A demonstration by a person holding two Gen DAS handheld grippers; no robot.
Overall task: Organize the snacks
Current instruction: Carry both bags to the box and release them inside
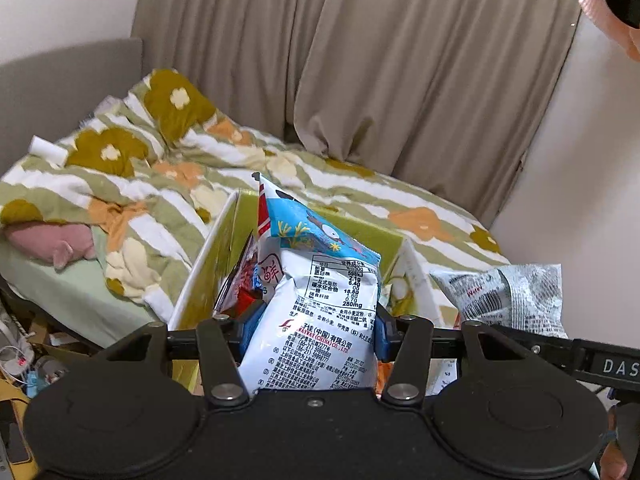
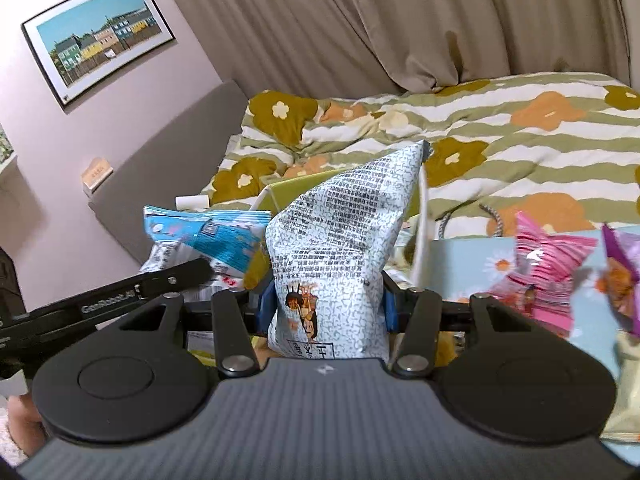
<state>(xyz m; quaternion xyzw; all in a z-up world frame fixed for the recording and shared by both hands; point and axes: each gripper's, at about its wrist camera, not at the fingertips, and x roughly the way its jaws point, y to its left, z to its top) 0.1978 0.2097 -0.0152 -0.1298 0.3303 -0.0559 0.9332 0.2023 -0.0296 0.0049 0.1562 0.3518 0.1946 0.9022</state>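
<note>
My left gripper (image 1: 316,330) is shut on a blue-and-white snack bag (image 1: 320,264), which stands upright between the blue pads. Right behind it is a white box with a yellow-green inside (image 1: 200,276), holding red packets (image 1: 244,284). My right gripper (image 2: 328,308) is shut on a pale grey patterned snack bag (image 2: 340,240), also upright. That grey bag (image 1: 508,296) shows at the right of the left wrist view, beside the box. The blue bag (image 2: 208,240) and the left gripper's black bar (image 2: 120,300) appear at the left of the right wrist view, in front of the box (image 2: 296,188).
A bed with a striped floral duvet (image 1: 340,184) lies behind the box, and beige curtains (image 1: 360,60) hang beyond it. A pink striped snack bag (image 2: 540,272) and a purple one (image 2: 624,264) stand in a light blue floral bag (image 2: 472,264) at the right. Clutter covers the floor (image 1: 24,360) at the lower left.
</note>
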